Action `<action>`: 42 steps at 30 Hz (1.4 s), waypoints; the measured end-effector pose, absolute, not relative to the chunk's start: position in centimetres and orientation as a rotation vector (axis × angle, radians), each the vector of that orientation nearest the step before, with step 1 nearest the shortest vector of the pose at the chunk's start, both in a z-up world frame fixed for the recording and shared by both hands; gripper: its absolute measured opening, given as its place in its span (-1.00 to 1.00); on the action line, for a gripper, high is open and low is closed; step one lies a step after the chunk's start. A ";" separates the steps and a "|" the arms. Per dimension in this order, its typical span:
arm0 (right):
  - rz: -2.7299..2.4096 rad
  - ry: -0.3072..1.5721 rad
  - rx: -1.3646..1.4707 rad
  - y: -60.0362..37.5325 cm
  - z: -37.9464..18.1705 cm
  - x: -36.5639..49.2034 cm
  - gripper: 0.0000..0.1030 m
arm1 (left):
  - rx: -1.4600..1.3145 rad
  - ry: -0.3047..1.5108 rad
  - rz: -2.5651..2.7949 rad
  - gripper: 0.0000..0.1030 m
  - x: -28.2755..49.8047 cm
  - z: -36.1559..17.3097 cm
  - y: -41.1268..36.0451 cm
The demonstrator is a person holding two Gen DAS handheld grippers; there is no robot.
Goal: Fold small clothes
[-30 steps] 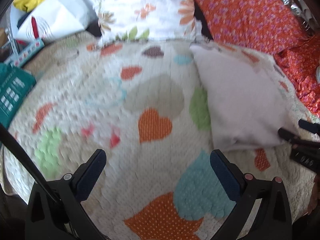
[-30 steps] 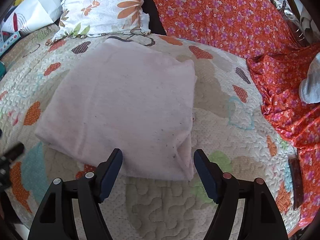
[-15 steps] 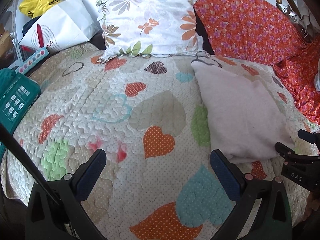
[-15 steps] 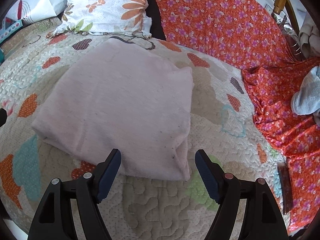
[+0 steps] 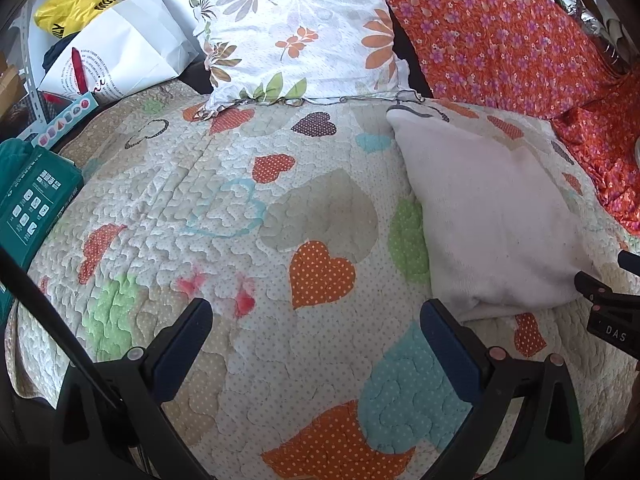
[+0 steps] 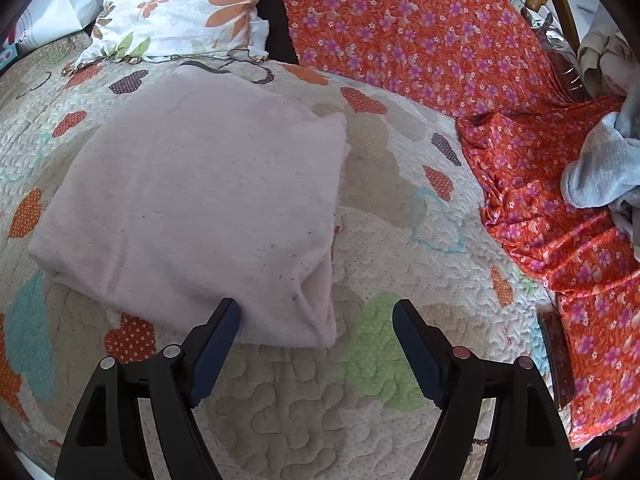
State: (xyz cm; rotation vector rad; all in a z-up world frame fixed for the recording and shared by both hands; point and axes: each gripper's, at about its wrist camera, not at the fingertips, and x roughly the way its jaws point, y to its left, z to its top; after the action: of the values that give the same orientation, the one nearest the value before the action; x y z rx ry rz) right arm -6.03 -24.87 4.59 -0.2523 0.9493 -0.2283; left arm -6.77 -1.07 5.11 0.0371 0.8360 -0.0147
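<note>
A pale pink garment point(image 6: 200, 200) lies folded into a flat rectangle on the heart-patterned quilt point(image 6: 304, 400). In the left wrist view it lies at the right point(image 5: 492, 216). My right gripper point(image 6: 316, 316) is open and empty, just in front of the garment's near edge, its left finger close to that edge. My left gripper point(image 5: 316, 320) is open and empty over bare quilt point(image 5: 240, 208), left of the garment. The right gripper's fingers point(image 5: 600, 292) show at the right edge of the left wrist view.
A floral pillow point(image 5: 304, 32) and an orange flowered cloth point(image 6: 420, 32) lie at the back. A white paper bag point(image 5: 120, 52) and a teal box point(image 5: 32, 204) sit at the left. A grey-blue garment point(image 6: 600, 168) lies at the far right.
Both grippers have pulled back and risen from the folded garment, so more of the bed and pillows shows. The garment has stayed in place.
</note>
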 end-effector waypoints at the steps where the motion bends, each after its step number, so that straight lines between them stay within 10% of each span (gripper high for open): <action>1: -0.230 0.949 -0.252 -24.9 4.6 -6.0 0.62 | 0.040 0.837 -0.014 1.00 -6.8 5.1 -1.1; 42: -0.224 0.972 -0.241 -24.9 3.8 -5.6 0.67 | 0.027 0.888 -0.013 1.00 -5.8 4.3 -1.1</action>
State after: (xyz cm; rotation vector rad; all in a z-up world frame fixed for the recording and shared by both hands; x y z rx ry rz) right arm -5.56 -24.92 3.76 -0.2409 0.9715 -0.2244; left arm -5.77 -1.07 4.28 0.0267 0.8884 -0.0132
